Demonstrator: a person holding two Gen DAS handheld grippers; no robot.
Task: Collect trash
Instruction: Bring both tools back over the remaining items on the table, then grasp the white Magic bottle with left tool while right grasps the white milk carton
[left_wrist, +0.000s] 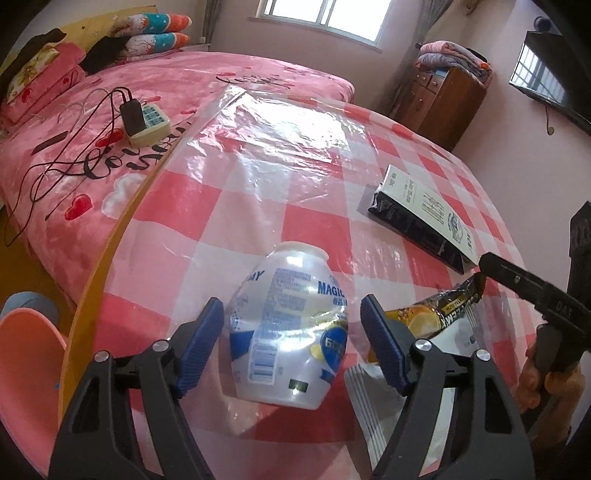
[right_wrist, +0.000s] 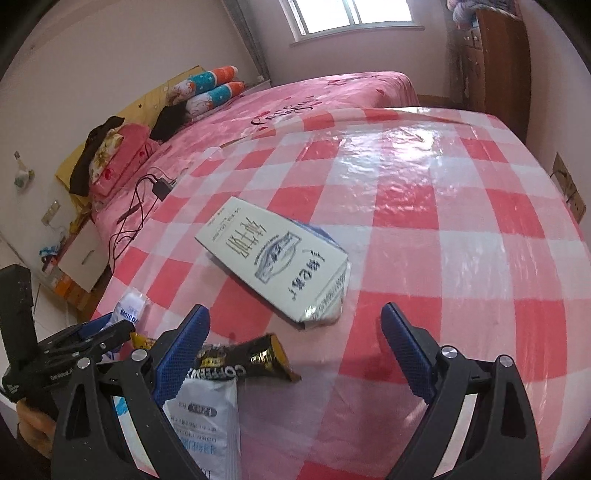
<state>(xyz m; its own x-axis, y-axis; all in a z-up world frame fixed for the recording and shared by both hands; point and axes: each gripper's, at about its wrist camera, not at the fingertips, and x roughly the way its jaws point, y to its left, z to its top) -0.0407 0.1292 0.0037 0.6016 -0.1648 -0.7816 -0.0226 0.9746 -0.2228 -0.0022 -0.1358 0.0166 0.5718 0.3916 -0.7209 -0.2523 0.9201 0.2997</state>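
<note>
A crushed white plastic bottle (left_wrist: 291, 325) with a blue label lies on the red-checked table (left_wrist: 280, 162). My left gripper (left_wrist: 291, 325) is open, its blue pads on either side of the bottle without squeezing it. A black-and-gold coffee wrapper (left_wrist: 428, 314) and a white pouch (left_wrist: 369, 398) lie just right of it. A flattened white milk carton (right_wrist: 277, 262) lies mid-table. My right gripper (right_wrist: 295, 332) is open and empty, above the wrapper (right_wrist: 255, 354) and the pouch (right_wrist: 207, 417), with the carton just ahead.
A bed (left_wrist: 110, 122) with a pink blanket, a power strip (left_wrist: 147, 122) and cables borders the table's left side. A pink chair (left_wrist: 29, 354) stands at the near left. A wooden cabinet (left_wrist: 450, 99) stands by the far wall.
</note>
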